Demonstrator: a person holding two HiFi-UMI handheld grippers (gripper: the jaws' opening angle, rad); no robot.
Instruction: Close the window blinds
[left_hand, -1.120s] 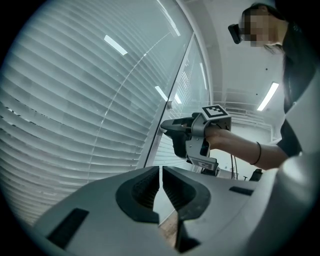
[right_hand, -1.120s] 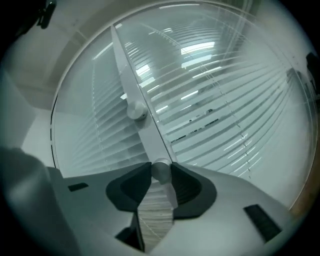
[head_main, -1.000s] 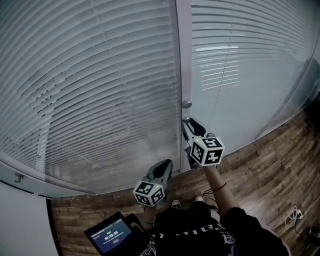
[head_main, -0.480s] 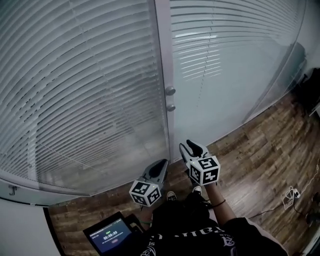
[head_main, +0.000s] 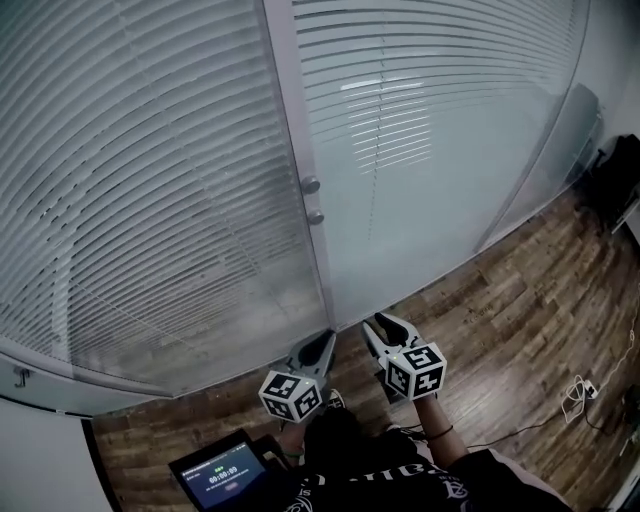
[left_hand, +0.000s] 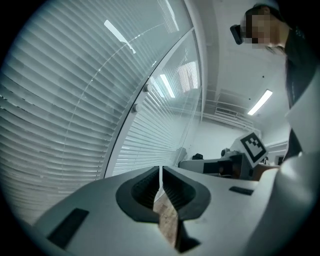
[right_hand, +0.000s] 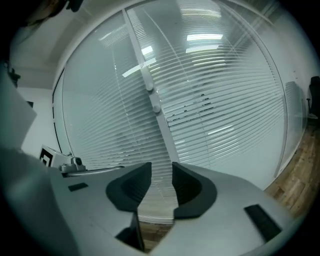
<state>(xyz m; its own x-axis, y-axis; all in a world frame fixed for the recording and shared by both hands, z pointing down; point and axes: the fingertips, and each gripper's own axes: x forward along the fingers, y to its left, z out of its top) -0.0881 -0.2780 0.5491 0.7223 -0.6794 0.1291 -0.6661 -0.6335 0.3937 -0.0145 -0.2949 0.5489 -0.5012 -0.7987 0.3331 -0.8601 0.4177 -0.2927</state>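
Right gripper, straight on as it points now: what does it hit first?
Probably the white frame post between the glass panes, below its two knobs; it shows between the open jaws of the right gripper. Nothing in between, though depth is unclear.

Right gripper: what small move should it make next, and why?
Probably lift the right gripper toward the knobs on the frame. Its jaws stand apart with nothing between them, it hangs low, well below them, and the right pane's slats seem to show gaps, though that is hard to judge.
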